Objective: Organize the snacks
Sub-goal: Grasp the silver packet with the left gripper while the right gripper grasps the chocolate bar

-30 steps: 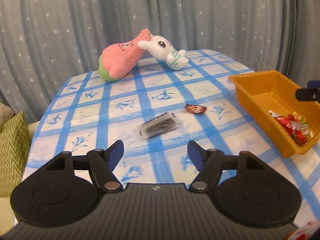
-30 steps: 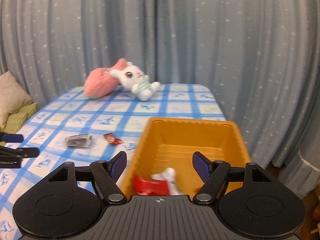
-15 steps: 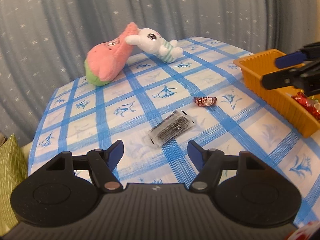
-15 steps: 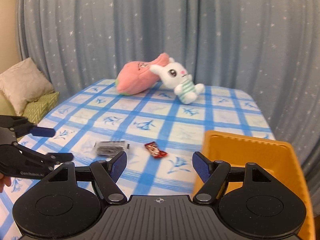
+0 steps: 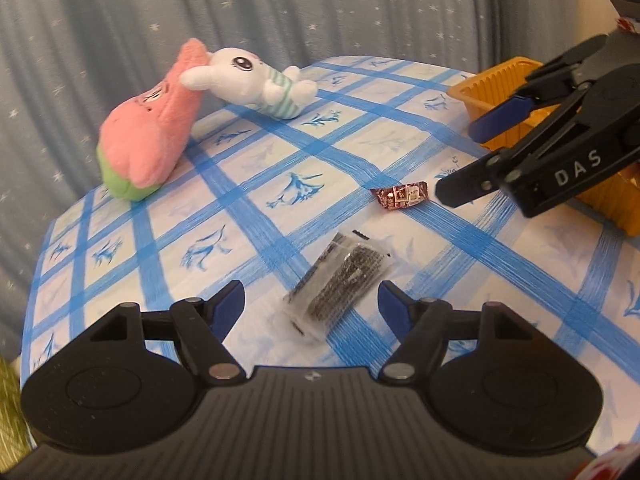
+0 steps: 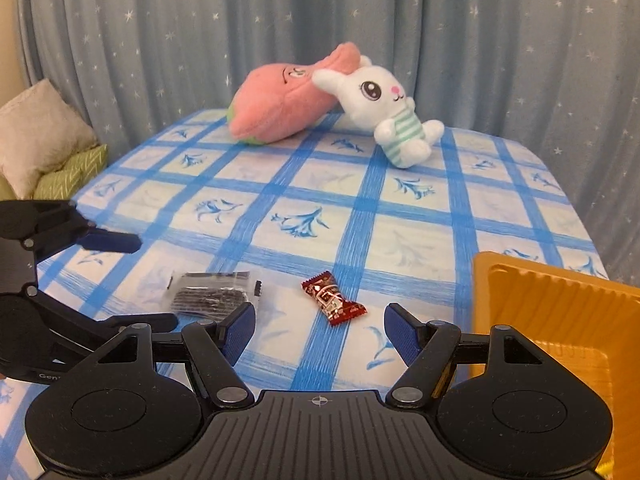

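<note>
L wrist view: left gripper point(image 5: 311, 304) is seen w/ jaws spread apart, nothing held, the clear packet of dark snack point(image 5: 340, 286) lying flat on the blue-checked tablecloth point(image 5: 256, 200) between its fingertips; the red candy point(image 5: 400, 196) is seen further off, just beside the right gripper point(image 5: 460, 160), w/ the orange tray point(image 5: 500, 76) behind. R wrist view: right gripper point(image 6: 320, 326) is likewise seen spread wide & empty, red candy point(image 6: 334, 299) on the cloth just ahead between its tips, dark packet point(image 6: 212, 292) to the left near the left gripper point(image 6: 148, 280), orange tray point(image 6: 552, 312) at right, pink plush point(image 6: 280, 100) & white bunny plush point(image 6: 384, 108) touching at the far end.

Bare tablecloth point(image 6: 360, 216) mid-table, plush toys point(image 6: 320, 100) far edge, orange bin point(image 6: 560, 312) right
</note>
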